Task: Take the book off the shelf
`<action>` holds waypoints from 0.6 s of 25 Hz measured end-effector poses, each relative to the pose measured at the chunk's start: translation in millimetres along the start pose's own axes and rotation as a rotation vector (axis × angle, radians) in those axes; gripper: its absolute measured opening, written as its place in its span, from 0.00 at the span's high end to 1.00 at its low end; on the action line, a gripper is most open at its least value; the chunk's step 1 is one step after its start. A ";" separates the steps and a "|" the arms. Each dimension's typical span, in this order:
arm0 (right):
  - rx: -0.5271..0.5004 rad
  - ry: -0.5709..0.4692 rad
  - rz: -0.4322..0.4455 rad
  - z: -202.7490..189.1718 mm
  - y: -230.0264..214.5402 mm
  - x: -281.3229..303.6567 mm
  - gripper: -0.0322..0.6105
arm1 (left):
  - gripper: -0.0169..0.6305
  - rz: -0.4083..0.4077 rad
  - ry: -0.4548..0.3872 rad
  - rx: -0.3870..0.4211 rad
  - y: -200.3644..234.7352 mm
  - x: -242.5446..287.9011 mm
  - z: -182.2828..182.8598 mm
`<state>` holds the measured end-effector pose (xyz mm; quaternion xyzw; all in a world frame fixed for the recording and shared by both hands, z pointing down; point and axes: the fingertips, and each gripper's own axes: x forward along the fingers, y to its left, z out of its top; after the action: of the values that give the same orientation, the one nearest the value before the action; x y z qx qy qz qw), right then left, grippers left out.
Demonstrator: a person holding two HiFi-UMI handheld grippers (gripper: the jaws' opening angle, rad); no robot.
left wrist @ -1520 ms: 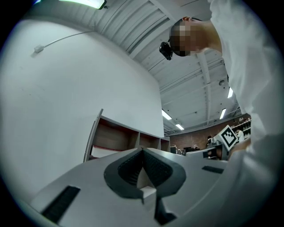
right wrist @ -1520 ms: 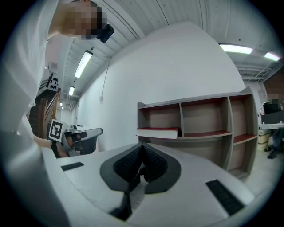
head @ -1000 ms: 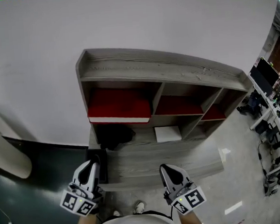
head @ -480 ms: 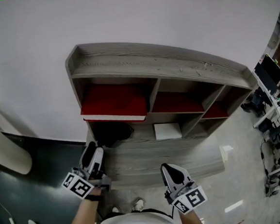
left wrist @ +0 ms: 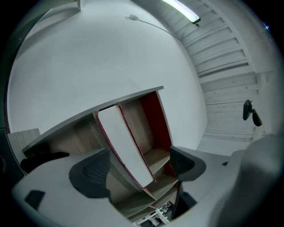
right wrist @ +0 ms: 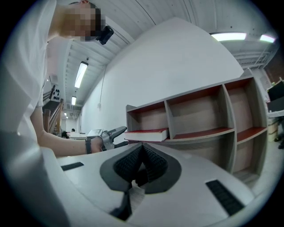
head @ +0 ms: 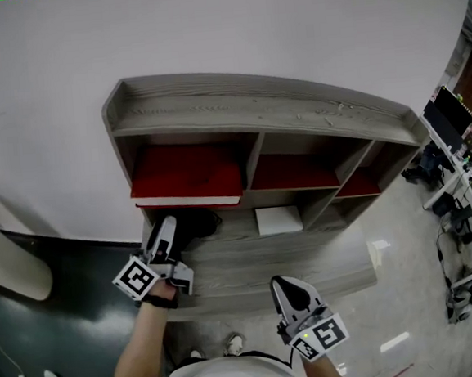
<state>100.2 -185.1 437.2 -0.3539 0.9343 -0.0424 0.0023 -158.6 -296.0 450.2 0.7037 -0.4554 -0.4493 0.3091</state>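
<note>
A thick book (head: 187, 175) with a red cover lies flat in the upper left compartment of the grey wooden shelf (head: 254, 108). My left gripper (head: 167, 227) is just below and in front of that compartment, rolled onto its side. In the left gripper view the book (left wrist: 124, 146) shows its white page edge ahead of the left gripper (left wrist: 137, 166). Its jaws have just been opening and stand open, with nothing between the pads. My right gripper (head: 281, 286) hangs lower, near my body, with its jaws shut and empty (right wrist: 141, 162). From there the book (right wrist: 146, 134) and the left gripper (right wrist: 113, 135) show.
A dark object (head: 196, 225) lies in the lower left compartment and a white flat thing (head: 279, 220) in the lower middle one. The other upper compartments (head: 290, 173) have red backs. Desks with equipment (head: 462, 147) stand at the right. A white rounded object (head: 4, 261) is at the left.
My left gripper has moved forward to the shelf's left side, rolled over, and opened its jaws. The right gripper has stayed where it was.
</note>
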 end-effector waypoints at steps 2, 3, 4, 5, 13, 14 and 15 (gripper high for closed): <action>-0.005 -0.001 -0.010 1.5 -0.2 -0.2 0.91 | 0.33 -0.015 0.001 -0.035 3.5 9.5 -0.7; -0.008 -0.002 -0.015 2.2 -0.1 -0.4 0.91 | 0.32 -0.022 0.008 -0.048 5.1 14.3 -1.7; -0.011 -0.001 -0.019 3.0 0.3 -0.5 0.91 | 0.30 -0.027 0.019 -0.055 6.0 19.0 -3.0; -0.013 -0.001 -0.023 3.8 0.7 -0.6 0.91 | 0.28 -0.032 0.031 -0.055 6.5 23.7 -4.0; -0.028 0.000 -0.059 8.2 0.7 -7.1 0.91 | 0.19 0.002 0.047 -0.106 37.1 53.1 -3.3; -0.029 0.001 -0.062 8.8 0.9 -7.7 0.91 | 0.19 0.022 0.043 -0.099 42.9 54.7 -1.8; -0.030 0.001 -0.064 9.4 1.1 -8.0 0.91 | 0.19 0.036 0.038 -0.090 46.0 56.8 -0.1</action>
<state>105.8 -179.7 427.6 -0.3837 0.9230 -0.0286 -0.0047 -164.9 -366.3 469.2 0.6893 -0.4411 -0.4503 0.3571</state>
